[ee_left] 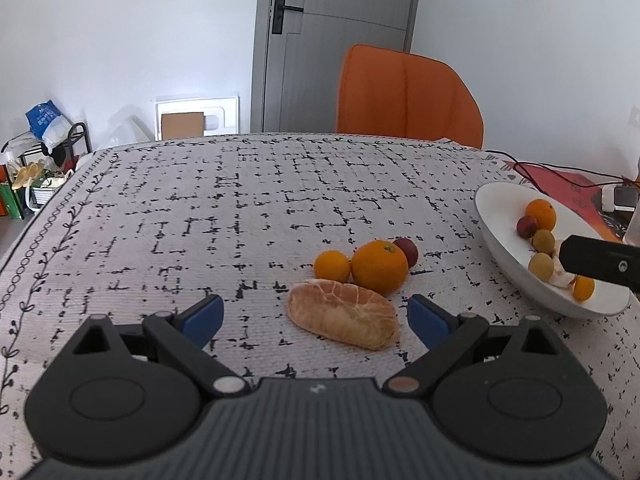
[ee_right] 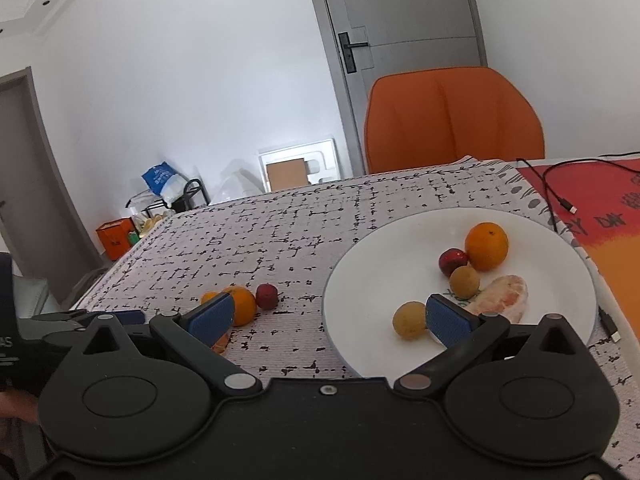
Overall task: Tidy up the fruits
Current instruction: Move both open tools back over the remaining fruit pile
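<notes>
A peeled citrus piece (ee_left: 346, 314) lies on the patterned cloth between the wide-open fingers of my left gripper (ee_left: 316, 316). Behind it sit a large orange (ee_left: 379, 266), a small orange (ee_left: 331, 266) and a red fruit (ee_left: 407, 250). The white plate (ee_right: 372, 276) at right holds an orange (ee_right: 486, 246), a red fruit (ee_right: 452, 261), two brown fruits (ee_right: 464, 281) and a peeled piece (ee_right: 502, 300). My right gripper (ee_right: 328, 316) is open and empty over the plate's near-left rim; it also shows in the left wrist view (ee_left: 600, 258).
An orange chair (ee_left: 408, 96) stands behind the table's far edge. A red mat (ee_right: 600, 208) with black cables (ee_right: 556, 192) lies right of the plate. Clutter and a rack (ee_left: 44, 152) stand on the floor at left. A grey door (ee_left: 332, 40) is behind.
</notes>
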`<state>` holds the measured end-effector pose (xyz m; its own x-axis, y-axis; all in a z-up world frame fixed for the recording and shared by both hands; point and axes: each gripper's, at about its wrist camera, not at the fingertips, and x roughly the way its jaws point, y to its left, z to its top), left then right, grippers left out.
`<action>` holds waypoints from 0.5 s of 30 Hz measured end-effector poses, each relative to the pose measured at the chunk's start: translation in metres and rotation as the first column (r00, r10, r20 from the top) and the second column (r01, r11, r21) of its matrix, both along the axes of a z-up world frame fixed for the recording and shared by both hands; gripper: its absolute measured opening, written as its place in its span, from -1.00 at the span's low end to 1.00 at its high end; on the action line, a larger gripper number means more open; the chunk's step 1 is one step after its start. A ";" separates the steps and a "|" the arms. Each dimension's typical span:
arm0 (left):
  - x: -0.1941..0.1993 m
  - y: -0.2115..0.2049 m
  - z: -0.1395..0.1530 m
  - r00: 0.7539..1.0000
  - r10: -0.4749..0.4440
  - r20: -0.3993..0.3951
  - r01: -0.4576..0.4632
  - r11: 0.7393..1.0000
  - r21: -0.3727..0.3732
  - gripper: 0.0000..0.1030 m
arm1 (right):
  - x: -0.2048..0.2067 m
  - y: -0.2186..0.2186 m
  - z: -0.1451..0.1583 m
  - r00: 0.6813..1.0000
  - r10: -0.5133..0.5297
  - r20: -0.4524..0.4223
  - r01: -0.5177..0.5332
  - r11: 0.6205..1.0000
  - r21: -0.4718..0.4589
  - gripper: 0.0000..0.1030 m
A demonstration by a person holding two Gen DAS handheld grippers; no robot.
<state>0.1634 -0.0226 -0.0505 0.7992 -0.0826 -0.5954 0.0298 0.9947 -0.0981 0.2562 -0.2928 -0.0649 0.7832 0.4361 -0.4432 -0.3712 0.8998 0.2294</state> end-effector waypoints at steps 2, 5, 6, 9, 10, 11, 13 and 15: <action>0.003 -0.002 -0.001 1.000 -0.003 -0.008 0.003 1.000 0.001 0.89 | 0.001 0.000 -0.001 1.000 0.006 -0.003 -0.006 1.000 0.001 1.00; 0.008 -0.006 -0.003 1.000 -0.014 -0.020 0.014 1.000 0.005 0.89 | 0.002 0.001 -0.002 1.000 0.012 0.002 -0.012 1.000 -0.010 0.99; 0.009 -0.007 -0.004 1.000 -0.019 -0.020 0.019 1.000 0.004 0.89 | 0.003 0.001 -0.002 1.000 0.016 0.003 -0.016 1.000 -0.012 0.98; 0.012 -0.011 -0.007 0.999 -0.030 -0.022 0.030 1.000 0.008 0.86 | 0.004 0.002 -0.002 1.000 0.022 0.005 -0.022 1.000 -0.017 0.96; 0.014 -0.011 -0.009 0.999 -0.027 -0.031 0.027 1.000 0.006 0.84 | 0.004 0.002 -0.003 1.000 0.024 0.005 -0.024 1.000 -0.015 0.95; 0.015 -0.011 -0.010 0.999 -0.020 -0.037 0.020 1.000 0.000 0.80 | 0.005 0.002 -0.003 1.000 0.026 0.004 -0.025 1.000 -0.012 0.94; 0.016 -0.010 -0.011 0.999 -0.016 -0.027 0.016 1.000 0.002 0.72 | 0.006 0.003 -0.003 1.000 0.029 0.002 -0.029 1.000 -0.012 0.94; 0.017 -0.012 -0.012 1.000 -0.015 -0.025 0.016 0.999 0.029 0.62 | 0.007 0.006 -0.004 0.999 0.033 0.001 -0.033 0.999 -0.013 0.92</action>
